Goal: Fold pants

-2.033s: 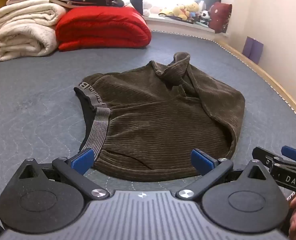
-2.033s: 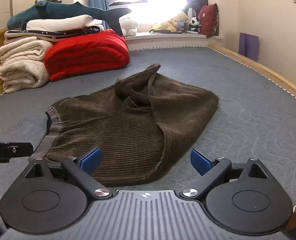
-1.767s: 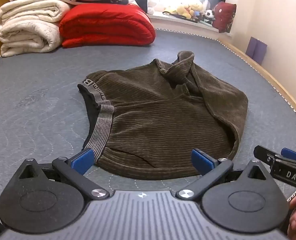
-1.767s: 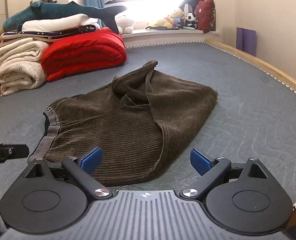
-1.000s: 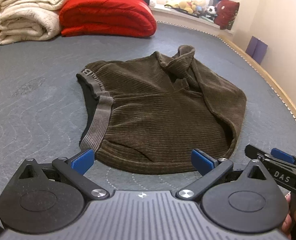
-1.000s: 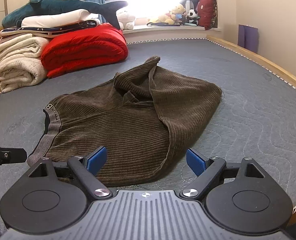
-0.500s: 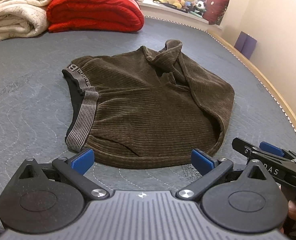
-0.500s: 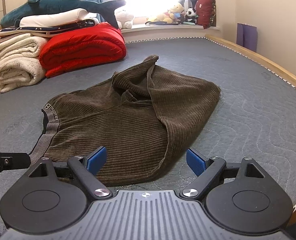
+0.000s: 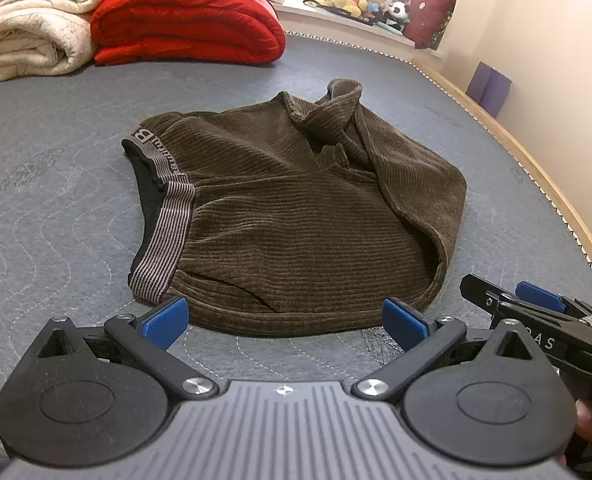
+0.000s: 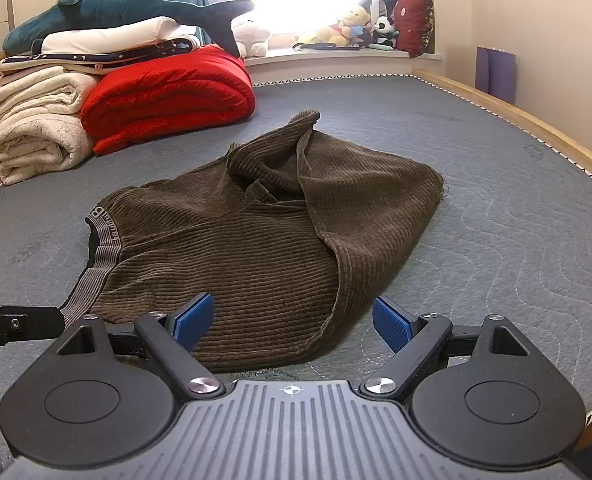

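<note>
Mattress (image 10: 516,208) grey and quilted, folded blankets (image 10: 167,96) by window, both tools released over pants (image 9: 296,216).

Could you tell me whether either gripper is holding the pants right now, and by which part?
Nothing is held: the left gripper and right gripper are both open, just short of the pants.

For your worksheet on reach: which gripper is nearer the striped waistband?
Left. The left gripper hovers just short of the waistband end; the right gripper sits toward the pants' opposite side.

Left claw (image 9: 283,322) and right claw (image 10: 291,320) (both agape), level, empty.
</note>
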Action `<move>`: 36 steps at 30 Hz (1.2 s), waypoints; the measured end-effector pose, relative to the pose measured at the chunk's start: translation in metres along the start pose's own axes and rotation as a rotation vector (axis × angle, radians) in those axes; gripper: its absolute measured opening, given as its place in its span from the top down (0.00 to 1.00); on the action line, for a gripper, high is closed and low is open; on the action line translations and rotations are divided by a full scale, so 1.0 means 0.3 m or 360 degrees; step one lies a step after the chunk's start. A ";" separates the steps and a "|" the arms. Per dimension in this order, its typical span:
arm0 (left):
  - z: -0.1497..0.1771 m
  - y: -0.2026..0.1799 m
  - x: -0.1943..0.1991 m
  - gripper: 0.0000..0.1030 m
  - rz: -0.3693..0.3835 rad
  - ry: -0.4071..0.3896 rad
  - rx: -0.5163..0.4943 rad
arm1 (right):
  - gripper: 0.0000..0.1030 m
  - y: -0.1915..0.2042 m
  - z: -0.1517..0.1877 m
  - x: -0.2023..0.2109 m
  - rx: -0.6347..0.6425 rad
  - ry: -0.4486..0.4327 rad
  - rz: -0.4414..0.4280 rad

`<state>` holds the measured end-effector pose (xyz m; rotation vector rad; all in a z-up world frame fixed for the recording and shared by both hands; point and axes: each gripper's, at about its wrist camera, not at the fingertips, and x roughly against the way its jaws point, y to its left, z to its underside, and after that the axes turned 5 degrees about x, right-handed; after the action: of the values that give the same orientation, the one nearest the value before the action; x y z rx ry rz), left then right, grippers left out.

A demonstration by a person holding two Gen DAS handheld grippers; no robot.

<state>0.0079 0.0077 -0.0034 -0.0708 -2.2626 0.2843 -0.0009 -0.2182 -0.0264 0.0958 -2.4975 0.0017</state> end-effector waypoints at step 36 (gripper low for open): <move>-0.004 -0.011 0.051 0.00 0.0013 -0.0232 -0.0030 | 0.46 0.035 0.005 -0.003 0.0095 -0.0097 0.0081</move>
<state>-0.0009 0.0069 0.0097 -0.0713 -2.4102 0.2803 -0.0018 -0.2076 -0.0279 0.0575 -2.5603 0.0957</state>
